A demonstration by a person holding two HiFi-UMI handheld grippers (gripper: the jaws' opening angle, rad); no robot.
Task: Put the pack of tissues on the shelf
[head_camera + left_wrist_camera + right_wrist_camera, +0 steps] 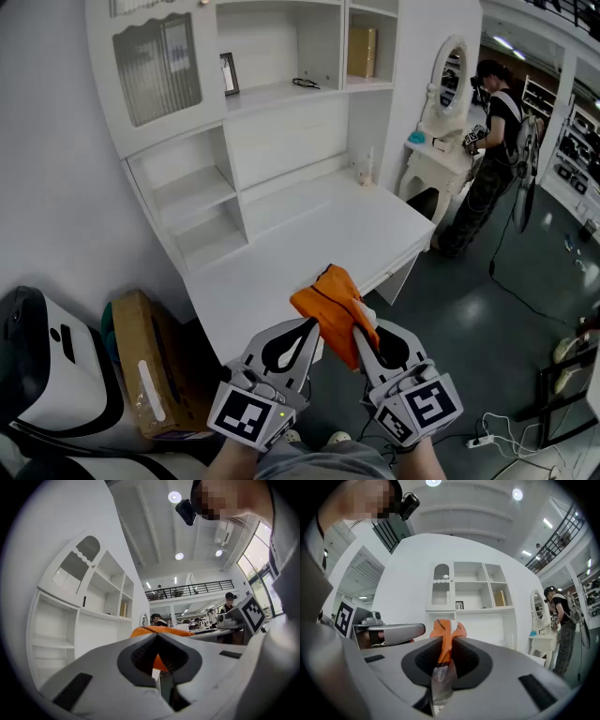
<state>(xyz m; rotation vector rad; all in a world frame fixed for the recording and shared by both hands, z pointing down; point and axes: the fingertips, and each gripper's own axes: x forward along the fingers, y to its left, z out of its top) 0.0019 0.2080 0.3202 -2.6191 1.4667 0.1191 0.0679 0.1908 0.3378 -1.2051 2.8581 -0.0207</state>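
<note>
Now, pack of tissues (336, 305): orange, held in air over front edge of white worktop (309, 230), btwn both tools, not on any shelf
R tool (359, 339): narrow, clamped on pack's wrapper; clear film + orange fold run up through the jaw gap in right gripper view
L tool (312, 328): narrow, nipped on pack's left side; orange shows in the jaw hollow in left gripper view
Shelf unit (281, 94): white, stands at back of worktop, well apart from pack; upper shelf carries small frame (229, 73) + glasses (305, 83)
Floor, left: cardboard box (150, 375) beside worktop
Background, right: person (492, 159) standing by mirror table (441, 169)
</note>
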